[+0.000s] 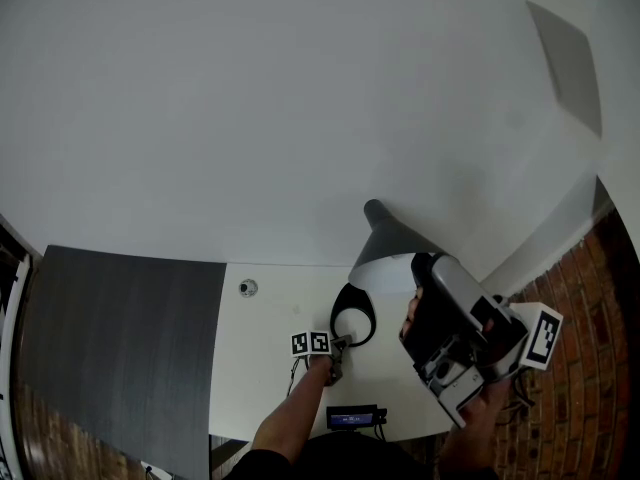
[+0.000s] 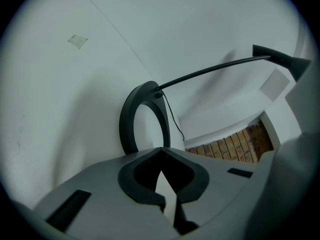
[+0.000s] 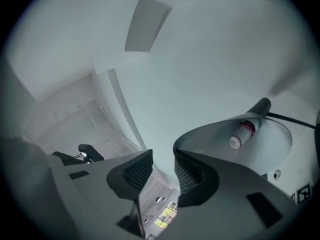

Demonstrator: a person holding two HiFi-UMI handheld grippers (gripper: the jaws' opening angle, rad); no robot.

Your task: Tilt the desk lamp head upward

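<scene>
Lamp base [image 1: 337,320] on the desk [image 1: 270,368], left gripper [image 1: 340,347] just before it, lamp head [image 1: 395,243] behind, right gripper [image 3: 162,161] at its right.

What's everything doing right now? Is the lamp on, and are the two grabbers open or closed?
lamp bulb: off, no glow.
lamp shade: open side turned toward the right gripper.
right gripper: open, empty, jaws beside the shade's rim.
left gripper: shut, empty, pointing at the ring base.
small screen: lit.
</scene>
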